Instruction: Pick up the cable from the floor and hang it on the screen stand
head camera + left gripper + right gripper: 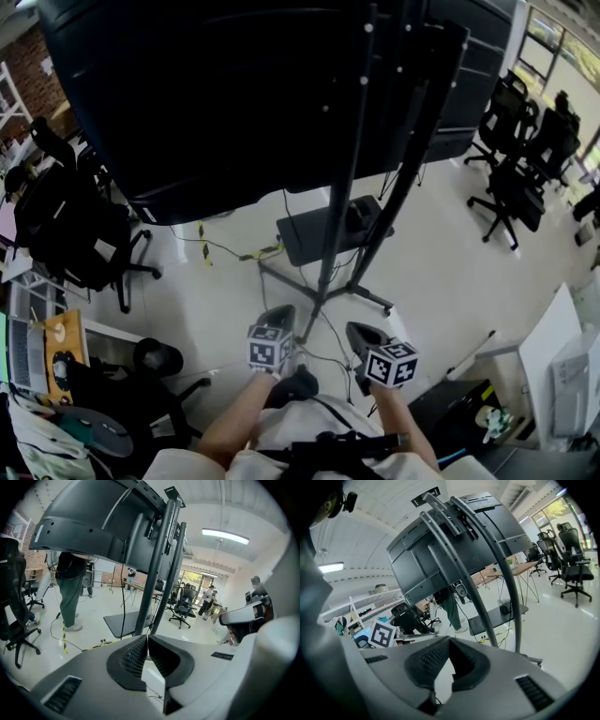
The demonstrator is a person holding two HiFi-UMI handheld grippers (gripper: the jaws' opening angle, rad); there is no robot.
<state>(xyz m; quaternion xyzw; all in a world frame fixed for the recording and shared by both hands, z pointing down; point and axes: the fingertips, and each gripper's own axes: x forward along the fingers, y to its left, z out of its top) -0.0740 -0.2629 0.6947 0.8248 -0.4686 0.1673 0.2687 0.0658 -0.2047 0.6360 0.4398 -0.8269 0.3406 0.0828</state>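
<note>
Pick-up not yet started. Left gripper (279,314) is closed and empty. Right gripper (356,330) is also closed, with nothing between the pads. Both are held above the floor, with the stand (339,187) rising just ahead of them. A thin black cable (328,339), probably the target, lies on the floor below and between the grippers, running toward the stand's base. Left to do: lower, open, grasp, lift, hang.

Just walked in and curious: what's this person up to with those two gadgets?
A person stands behind a big screen on its stand, holding two grippers. The left gripper and right gripper are both shut and empty. A cable lies on the floor by the stand, not yet picked up.
</note>
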